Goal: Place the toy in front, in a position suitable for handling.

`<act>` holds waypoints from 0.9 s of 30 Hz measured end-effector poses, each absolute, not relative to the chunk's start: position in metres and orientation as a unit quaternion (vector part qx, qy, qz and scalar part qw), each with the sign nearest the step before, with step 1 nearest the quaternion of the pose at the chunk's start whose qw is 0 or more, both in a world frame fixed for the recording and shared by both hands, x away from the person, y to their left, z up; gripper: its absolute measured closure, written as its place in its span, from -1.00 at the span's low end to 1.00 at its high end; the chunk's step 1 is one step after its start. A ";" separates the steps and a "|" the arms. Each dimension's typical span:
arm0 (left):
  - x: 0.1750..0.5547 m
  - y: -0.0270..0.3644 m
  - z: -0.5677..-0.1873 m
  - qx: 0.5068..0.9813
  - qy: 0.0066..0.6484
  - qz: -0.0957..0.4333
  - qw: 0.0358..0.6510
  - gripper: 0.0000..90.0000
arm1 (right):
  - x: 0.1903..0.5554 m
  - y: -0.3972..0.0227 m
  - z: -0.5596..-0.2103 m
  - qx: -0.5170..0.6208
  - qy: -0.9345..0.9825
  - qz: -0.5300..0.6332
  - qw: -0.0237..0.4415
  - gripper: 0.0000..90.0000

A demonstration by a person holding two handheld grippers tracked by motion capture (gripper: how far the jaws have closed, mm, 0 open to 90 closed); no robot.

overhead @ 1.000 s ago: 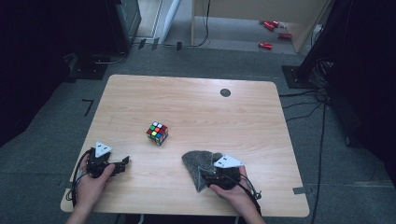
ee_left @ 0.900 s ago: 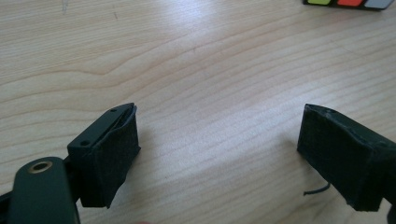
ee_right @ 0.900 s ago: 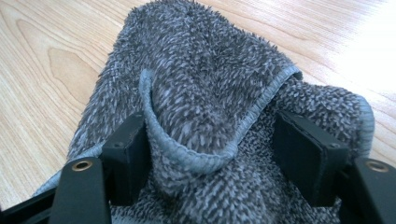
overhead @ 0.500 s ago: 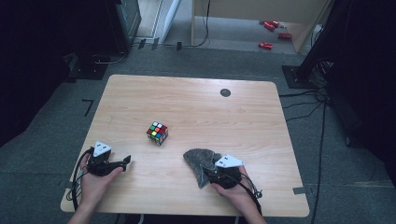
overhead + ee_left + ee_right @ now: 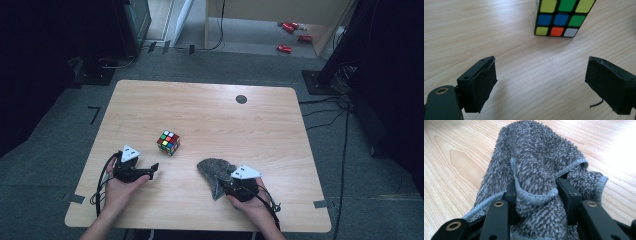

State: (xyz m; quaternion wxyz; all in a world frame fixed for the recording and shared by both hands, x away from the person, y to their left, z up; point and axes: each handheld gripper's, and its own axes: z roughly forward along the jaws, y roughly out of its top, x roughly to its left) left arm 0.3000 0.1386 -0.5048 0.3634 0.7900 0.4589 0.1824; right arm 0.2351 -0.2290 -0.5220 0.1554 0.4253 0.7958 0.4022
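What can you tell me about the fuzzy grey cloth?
The grey cloth looks like shaggy microfibre with a paler stitched hem. It lies bunched and folded on the wooden table, near the front edge, right of the puzzle cube and apart from it. The right gripper has just been closing, and its jaws now pinch a thick fold of it.

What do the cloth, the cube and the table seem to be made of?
The cloth looks like grey microfibre: a short fuzzy pile with a stitched paler hem. The cube seems to be hard plastic: a glossy black frame holding smooth coloured squares. The table looks like light wood or a wood-look laminate, matt, with long grain lines; which of the two is not clear.
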 end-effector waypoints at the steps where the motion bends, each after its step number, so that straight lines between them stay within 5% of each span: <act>1: 0.302 0.136 -0.504 0.790 0.457 0.183 0.365 -0.76 | 0.235 -0.229 -0.522 0.425 0.796 0.402 0.155 0.32; 22: 0.337 0.084 -0.512 0.785 0.463 0.198 0.362 -0.65 | 0.235 -0.229 -0.522 0.422 0.798 0.402 0.157 0.31; 27: 0.338 0.077 -0.513 0.784 0.453 0.218 0.365 -0.23 | 0.235 -0.229 -0.522 0.421 0.798 0.401 0.157 0.31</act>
